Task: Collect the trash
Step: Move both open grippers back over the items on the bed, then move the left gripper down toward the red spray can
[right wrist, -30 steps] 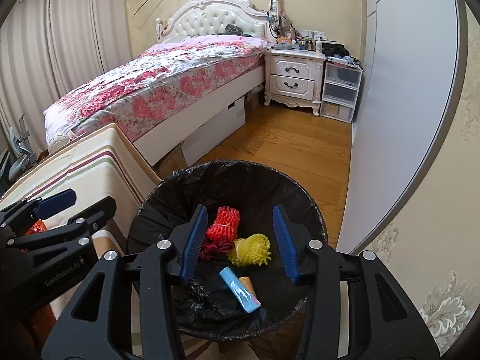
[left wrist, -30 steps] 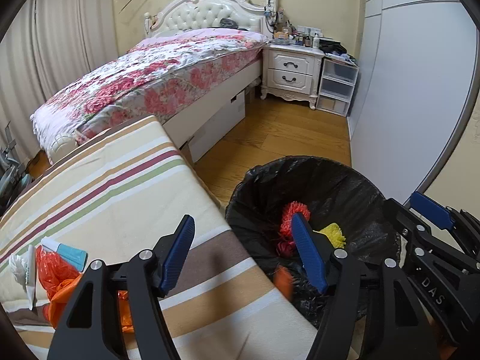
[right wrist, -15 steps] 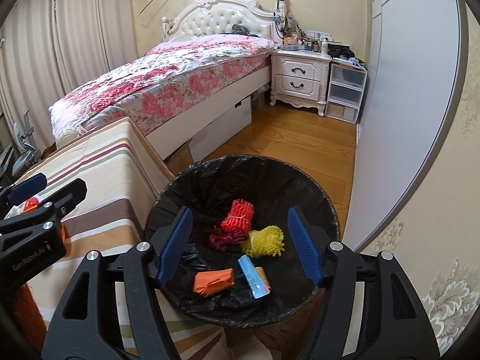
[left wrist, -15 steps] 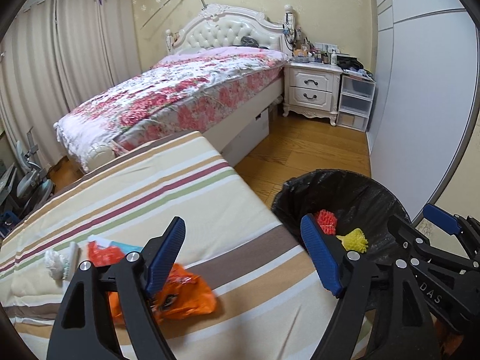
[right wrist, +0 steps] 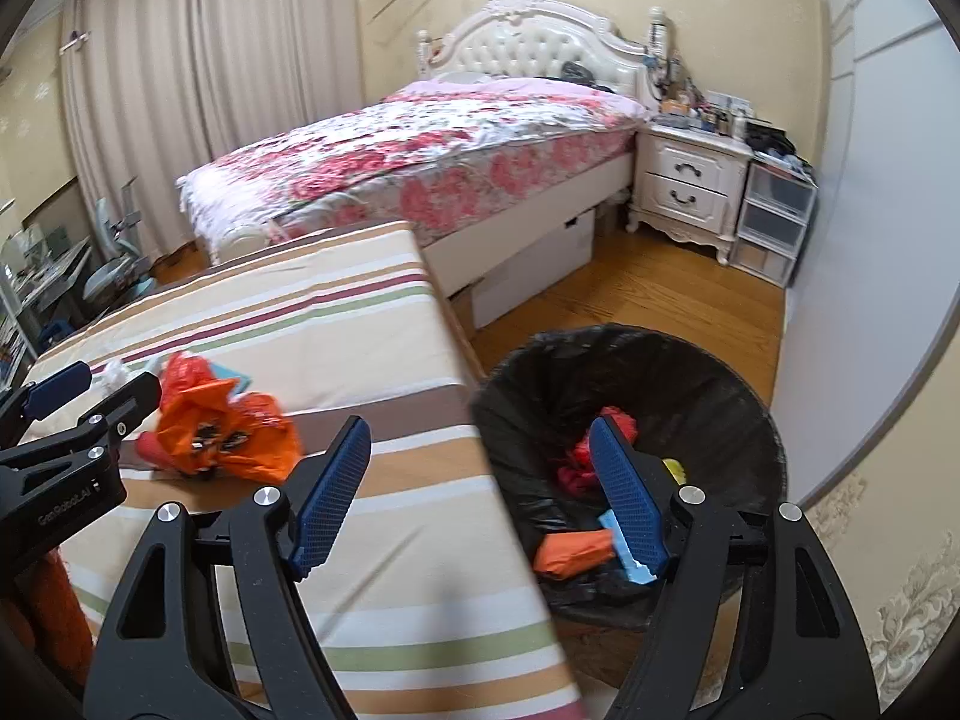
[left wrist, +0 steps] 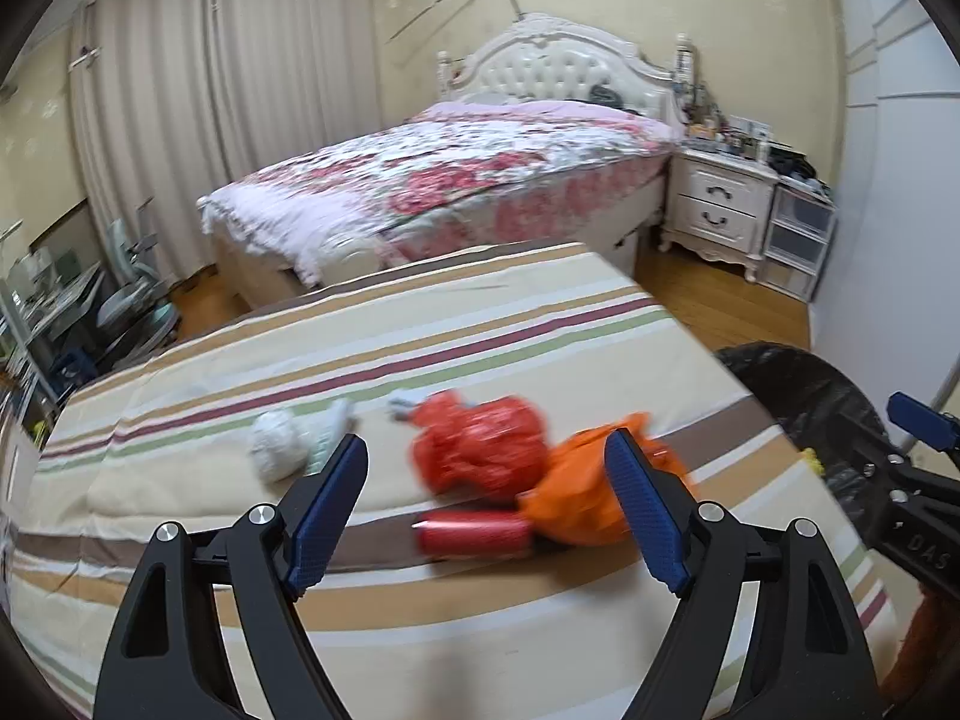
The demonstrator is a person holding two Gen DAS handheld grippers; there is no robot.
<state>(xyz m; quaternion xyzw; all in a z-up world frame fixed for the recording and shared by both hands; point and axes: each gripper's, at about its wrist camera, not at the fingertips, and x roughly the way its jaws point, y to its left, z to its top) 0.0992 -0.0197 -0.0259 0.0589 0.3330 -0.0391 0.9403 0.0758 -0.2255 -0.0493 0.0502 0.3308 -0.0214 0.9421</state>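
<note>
On the striped cloth (left wrist: 456, 324) that covers the table, the remaining trash lies in a loose cluster: a red crumpled bag (left wrist: 480, 447) at the centre of the left wrist view, an orange bag (left wrist: 585, 498) touching it at its four o'clock, a red cylinder (left wrist: 474, 534) just beside both at six o'clock, and a white wad (left wrist: 277, 447) apart at nine o'clock. Something pale blue peeks out behind the bags (too blurred to name). The left gripper (left wrist: 486, 510) hangs above this pile with its jaws wide and nothing between the pads. The right gripper (right wrist: 480, 492) straddles the table edge, its jaws opening and bare; the black-lined bin (right wrist: 630, 360) sits on the floor at its three o'clock, already holding red, yellow, orange and blue scraps.

Judging from this, the next pick-up is the risky part. The bags are thin, crumpled and overlapping, so a pinch on a loose fold could slip out or drag the neighbour along, and the cylinder looks free to roll toward the near edge if nudged. The left view is smeared, which suggests speed; a fast descent could shove the pile instead of closing on it. The two grippers also stand near each other, so a crossing reach might knock them together, and a drop released short of the bin's rim would land on the floor.
</note>
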